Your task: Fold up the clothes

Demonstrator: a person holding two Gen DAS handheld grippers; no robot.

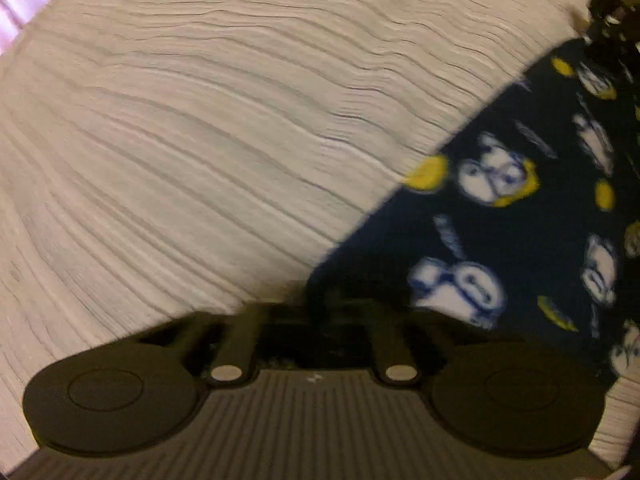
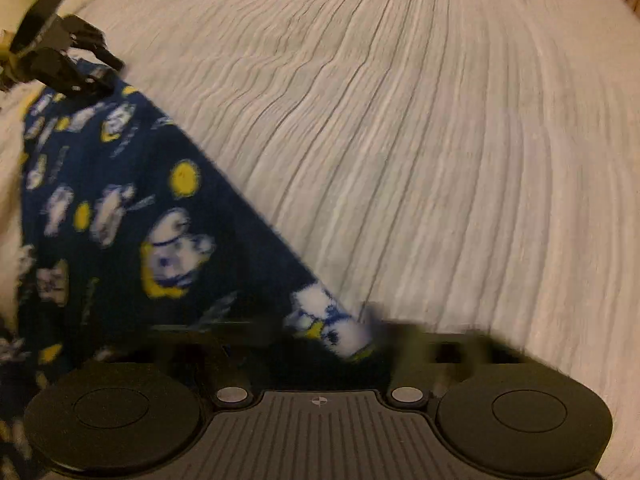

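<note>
- Navy fleece garment (image 1: 520, 220), printed with white bears and yellow moons, lies flat on a pale ribbed bedspread (image 1: 200, 120).
- One straight edge of the garment runs between the two grippers; that edge is its long axis here, with a gripper at each end.
- Left gripper (image 1: 320, 312): jaws drawn together at the garment's near corner. Cloth reaches right in between the fingers; judged pinched, though blur and dark plastic hide the contact itself.
- Right gripper (image 2: 344, 344): jaws nearly closed on the opposite corner, a white-and-blue patch of fleece bunched between them.
- In the right wrist view the left gripper shows at the far end of the edge, upper left; in the left wrist view the right gripper (image 1: 608, 20) sits at upper right.
- Neither hand is nearer; each already sits on its own corner.
- Both grippers point steeply down at the bed.
- Body of the garment spreads inward, between the hands.
- Judgement: coming move turns on lifting this edge evenly and carrying it across the garment to fold.
</note>
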